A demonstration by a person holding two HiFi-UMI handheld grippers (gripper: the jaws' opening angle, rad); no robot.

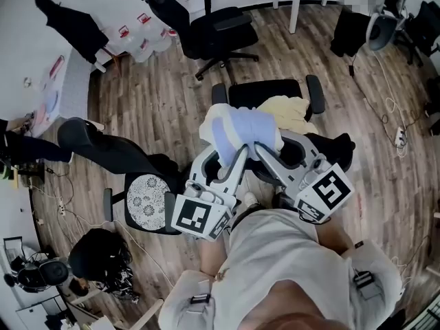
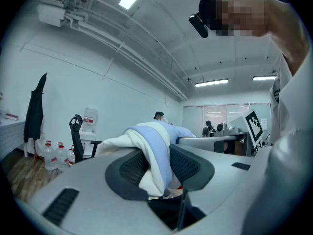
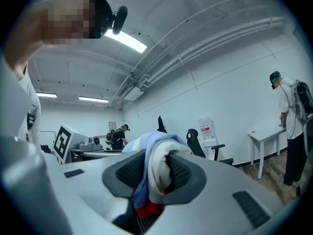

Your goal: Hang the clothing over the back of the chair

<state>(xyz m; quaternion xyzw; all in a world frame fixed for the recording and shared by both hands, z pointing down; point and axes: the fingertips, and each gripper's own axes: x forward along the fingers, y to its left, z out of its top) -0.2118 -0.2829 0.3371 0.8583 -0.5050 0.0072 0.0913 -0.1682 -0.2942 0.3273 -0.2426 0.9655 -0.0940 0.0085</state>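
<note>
A white and light-blue piece of clothing hangs bunched between my two grippers, held up over a black office chair. In the head view my left gripper and right gripper stand side by side, each shut on a fold of it. The left gripper view shows the cloth draped over and pinched between the jaws of the left gripper. Seen from the right gripper, a white and blue fold is clamped, with a bit of red below. The chair's back lies close below the grippers.
A pale yellow garment lies on the chair's seat. To the left stands another black chair with a patterned cushion; a third chair is farther back. Water bottles line the wall. Cables run over the wooden floor at right.
</note>
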